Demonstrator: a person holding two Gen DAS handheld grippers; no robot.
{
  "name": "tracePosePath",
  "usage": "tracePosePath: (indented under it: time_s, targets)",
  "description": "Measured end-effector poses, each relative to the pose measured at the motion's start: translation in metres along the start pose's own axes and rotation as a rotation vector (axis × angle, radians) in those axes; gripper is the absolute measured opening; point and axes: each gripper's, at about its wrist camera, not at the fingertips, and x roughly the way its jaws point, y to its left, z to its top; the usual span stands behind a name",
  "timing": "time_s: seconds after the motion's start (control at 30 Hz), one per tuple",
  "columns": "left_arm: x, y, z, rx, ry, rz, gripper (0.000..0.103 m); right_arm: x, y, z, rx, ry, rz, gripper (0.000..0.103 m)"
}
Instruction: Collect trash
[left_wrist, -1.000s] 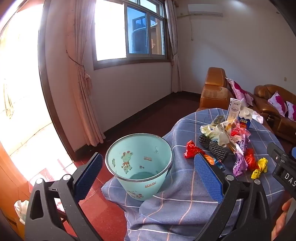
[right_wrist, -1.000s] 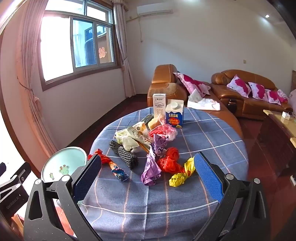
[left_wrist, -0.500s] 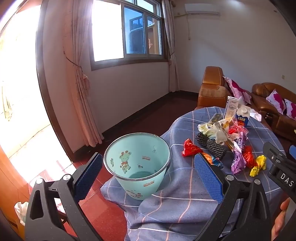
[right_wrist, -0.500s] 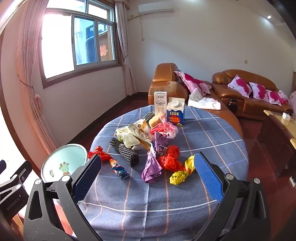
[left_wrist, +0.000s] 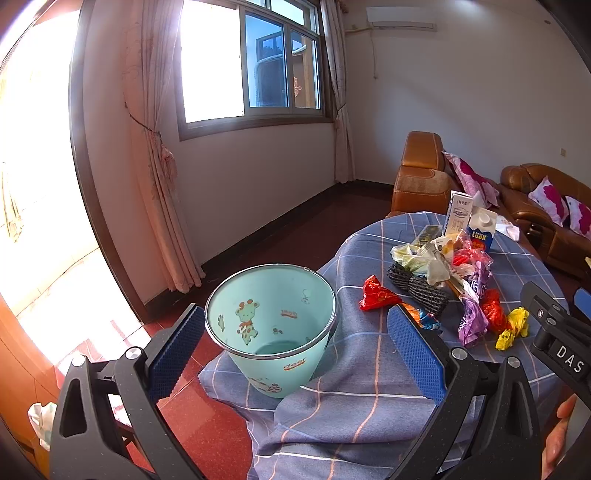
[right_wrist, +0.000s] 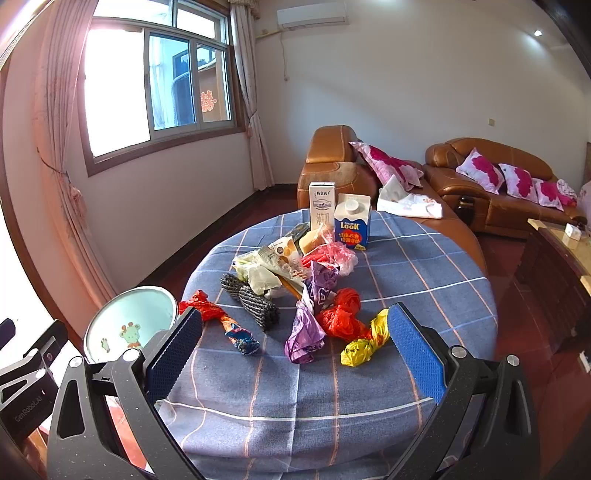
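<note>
Living room, daylight from a window; round table (right_wrist: 424, 266) under a blue plaid cloth, brown leather sofa (right_wrist: 491, 184) beyond.

Item 1. Left gripper (left_wrist: 295, 354): claw spread wide, holding nothing, framing the bin. Since a second ago the view has drawn back a little and swung left; the bin sits slightly lower and more central between the pads. Judgement: lining up on the bin, no pick begun.

Item 2. Right gripper (right_wrist: 293, 356): claw apart, empty, hovering over the near table edge. Over the same second the litter has slid slightly up the frame, so little real advance; collection has not started.

Item 3. Mint-green bin (left_wrist: 271, 325): upright, mouth up, on the cloth at the table's left near edge; nothing seen inside.

Item 4. Trash, mid-table, well apart from both claws:
- Yellow wrapper (right_wrist: 364, 341), nearest right pad; long axis runs near-left to far-right.
- Purple wrapper (right_wrist: 304, 332), long axis near to far, just left of the red bag (right_wrist: 341, 314).
- Red twisted wrapper (right_wrist: 218, 319), long axis far-left to near-right, blue end nearest.
- Two dark mesh rolls (right_wrist: 251, 299), angled likewise.
- Two cartons (right_wrist: 338, 216), upright, far side.
</note>
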Motion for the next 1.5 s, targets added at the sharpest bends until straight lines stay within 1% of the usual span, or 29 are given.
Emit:
tracePosePath:
  time_s: [1.5]
  targets:
    - [-0.0008,-0.0012,-0.0001,0.001,-0.002,0.000,0.097,0.0010,0.0024,-0.0019,0.011,0.003,0.009,0.098]
